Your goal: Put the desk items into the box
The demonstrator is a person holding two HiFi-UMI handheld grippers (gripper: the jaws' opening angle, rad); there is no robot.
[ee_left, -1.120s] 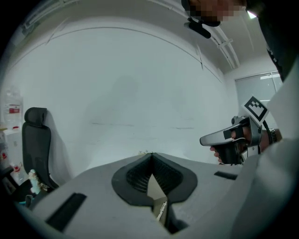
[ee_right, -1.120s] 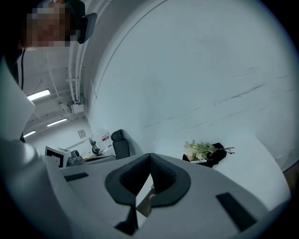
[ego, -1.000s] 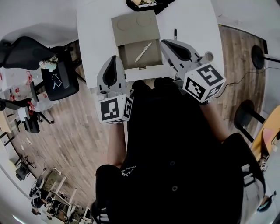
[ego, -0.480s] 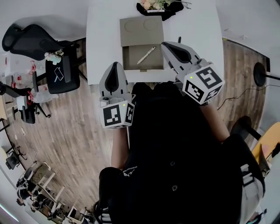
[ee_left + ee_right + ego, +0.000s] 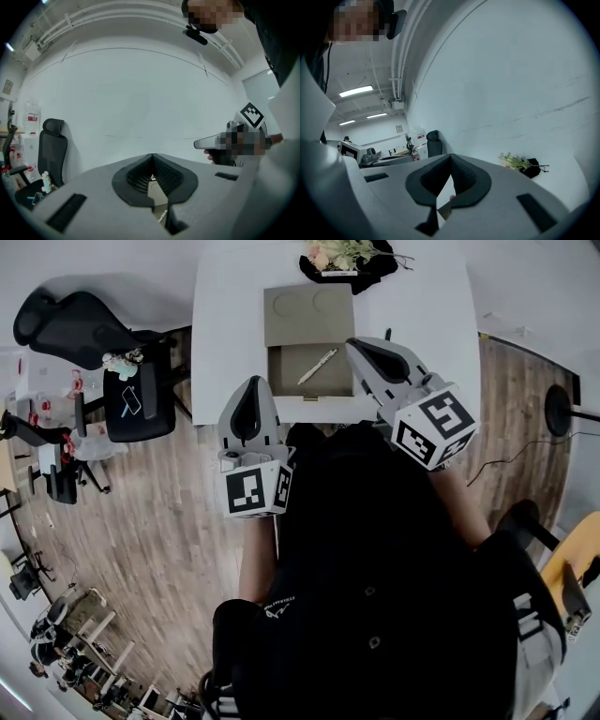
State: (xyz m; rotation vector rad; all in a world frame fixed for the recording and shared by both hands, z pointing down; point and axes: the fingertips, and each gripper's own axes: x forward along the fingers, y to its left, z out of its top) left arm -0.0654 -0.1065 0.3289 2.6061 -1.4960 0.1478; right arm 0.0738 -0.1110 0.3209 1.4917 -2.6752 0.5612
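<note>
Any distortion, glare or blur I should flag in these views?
Head view: strong fisheye, floor planks curve; sharp, evenly lit. Left gripper view: black corner vignette, flat light. Right gripper view: same vignette; ceiling lights bright.

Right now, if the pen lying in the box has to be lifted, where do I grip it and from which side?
Mid-barrel, from straight above. The pen lies flat and diagonal on the floor of the box, whose walls block a side approach; set the jaws across its length. The right gripper is nearer, though shut, so likely open first.
</note>
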